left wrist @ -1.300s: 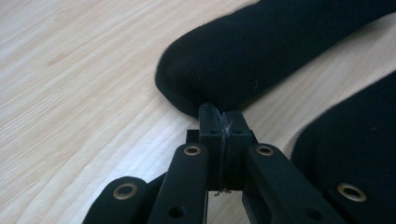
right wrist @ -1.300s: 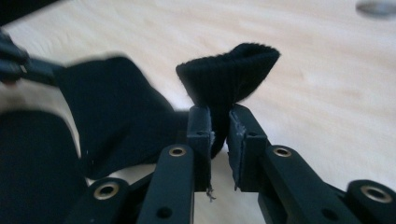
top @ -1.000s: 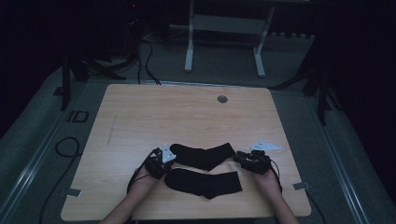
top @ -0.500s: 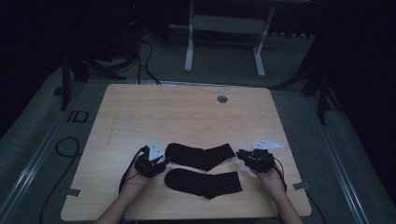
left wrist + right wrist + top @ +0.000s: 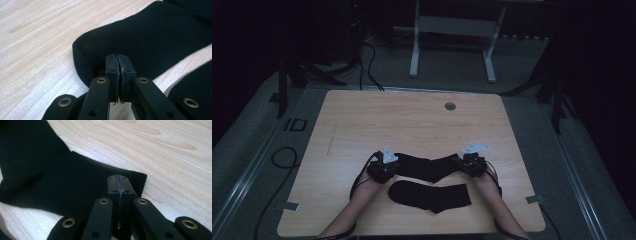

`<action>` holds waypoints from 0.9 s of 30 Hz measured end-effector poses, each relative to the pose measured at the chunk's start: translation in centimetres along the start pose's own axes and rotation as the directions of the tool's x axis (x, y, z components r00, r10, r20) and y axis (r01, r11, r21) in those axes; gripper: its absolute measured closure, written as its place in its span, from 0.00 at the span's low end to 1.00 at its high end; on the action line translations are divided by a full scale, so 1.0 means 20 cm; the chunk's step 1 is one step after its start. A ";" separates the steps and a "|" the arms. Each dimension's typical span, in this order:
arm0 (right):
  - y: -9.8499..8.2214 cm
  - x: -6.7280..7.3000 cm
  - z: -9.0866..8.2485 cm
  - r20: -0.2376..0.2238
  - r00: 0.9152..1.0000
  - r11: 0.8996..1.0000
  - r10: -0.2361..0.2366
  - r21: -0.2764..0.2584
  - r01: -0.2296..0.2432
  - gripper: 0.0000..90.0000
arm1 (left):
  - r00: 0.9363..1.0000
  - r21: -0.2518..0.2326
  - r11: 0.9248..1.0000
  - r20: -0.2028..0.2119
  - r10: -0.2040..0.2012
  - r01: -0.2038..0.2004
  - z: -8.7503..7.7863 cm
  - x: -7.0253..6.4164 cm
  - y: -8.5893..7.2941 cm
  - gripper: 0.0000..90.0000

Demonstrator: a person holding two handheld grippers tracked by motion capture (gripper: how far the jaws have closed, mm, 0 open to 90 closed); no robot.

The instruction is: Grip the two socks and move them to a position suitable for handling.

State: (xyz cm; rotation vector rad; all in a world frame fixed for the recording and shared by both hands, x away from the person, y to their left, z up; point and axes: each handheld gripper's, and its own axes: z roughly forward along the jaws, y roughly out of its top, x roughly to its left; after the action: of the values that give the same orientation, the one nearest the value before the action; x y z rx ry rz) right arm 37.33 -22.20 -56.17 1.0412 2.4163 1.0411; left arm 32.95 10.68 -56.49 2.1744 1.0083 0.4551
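Two black socks lie on the wooden table [image 5: 362, 125]. The farther sock [image 5: 427, 167] stretches between my two grippers. My left gripper [image 5: 395, 166] is shut on its rounded end; the left gripper view has the jaws [image 5: 118, 58] pressed together on a fold of this sock [image 5: 150, 37]. My right gripper [image 5: 459, 163] is shut on the ribbed cuff end, and the right gripper view shows fabric pinched between the jaws [image 5: 119, 181] at the cuff [image 5: 50, 182]. Both pairs of jaws have just been closing. The nearer sock [image 5: 429, 195] lies flat between the person's forearms.
A round cable hole [image 5: 450, 106] sits near the table's far edge. The nearer sock's edge [image 5: 197, 82] is close to my left gripper. A white stand [image 5: 452, 30] and cables [image 5: 367, 60] are on the floor behind the table.
Both grippers drew a little outward from the far sock's ends, then came back in and closed on them. The socks have kept their places.
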 end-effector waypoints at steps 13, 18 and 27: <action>-0.08 -0.09 -0.07 -0.003 0.999 0.999 0.036 -0.023 -0.036 0.94 | 0.997 0.010 0.999 0.057 0.046 -0.047 0.00 -0.09 0.01 0.99; -0.05 -0.09 -0.06 -0.009 0.999 0.999 0.037 -0.014 -0.037 0.91 | 0.998 0.000 1.000 0.057 0.013 -0.013 0.00 -0.07 0.02 0.95; 0.00 -0.05 -0.12 -0.057 0.998 1.000 0.013 -0.023 -0.014 0.61 | 0.999 -0.063 0.998 0.051 -0.003 0.006 -0.08 -0.05 0.01 0.60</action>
State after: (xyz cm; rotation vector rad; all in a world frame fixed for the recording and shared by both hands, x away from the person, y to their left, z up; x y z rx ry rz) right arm 36.86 -24.15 -54.55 1.0348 2.4384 1.1155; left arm 31.52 10.46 -55.17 2.1169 0.9583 0.4220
